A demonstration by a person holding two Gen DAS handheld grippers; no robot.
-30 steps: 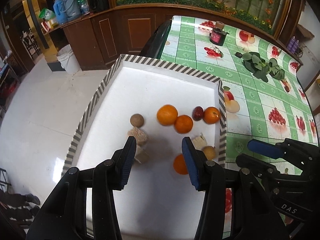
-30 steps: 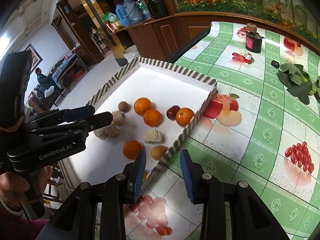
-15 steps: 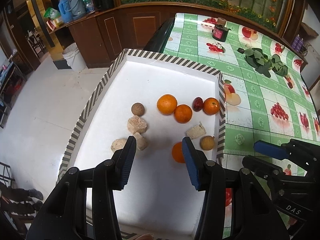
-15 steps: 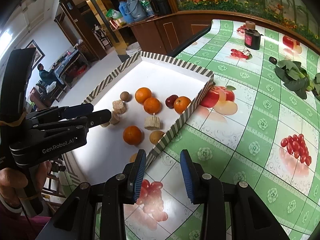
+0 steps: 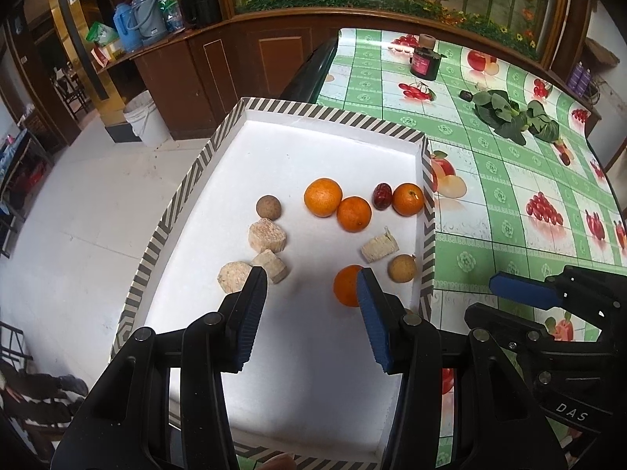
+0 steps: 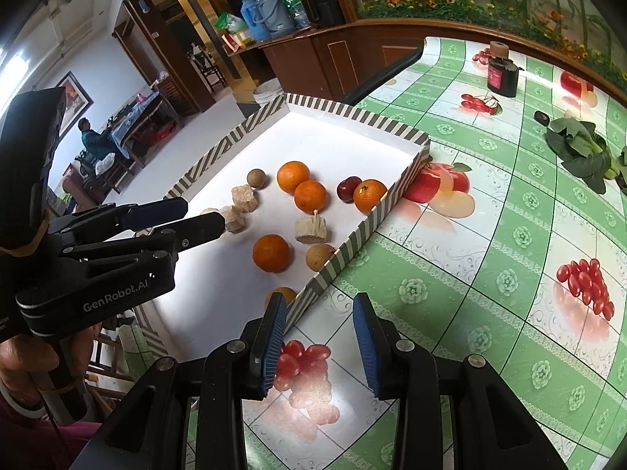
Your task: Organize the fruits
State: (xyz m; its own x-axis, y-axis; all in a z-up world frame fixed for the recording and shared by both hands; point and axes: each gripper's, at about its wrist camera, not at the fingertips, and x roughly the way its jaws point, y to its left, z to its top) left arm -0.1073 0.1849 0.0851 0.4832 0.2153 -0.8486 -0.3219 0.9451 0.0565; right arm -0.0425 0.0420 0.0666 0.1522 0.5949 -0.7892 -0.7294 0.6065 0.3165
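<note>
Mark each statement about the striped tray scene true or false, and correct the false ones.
1. Both pairs of tongs are empty. True: nothing sits between the pads of the left tongs or the right tongs.
2. The dark red fruit lies between two oranges. True.
3. The leafy greens lie inside the tray. False: they lie on the green tablecloth, away from the tray.
4. The right tongs hang over the middle of the tray. False: they hang over the tablecloth, just outside the tray's wall.
5. The tray holds only oranges. False: it also holds pale cut chunks and small brown round fruits.
</note>
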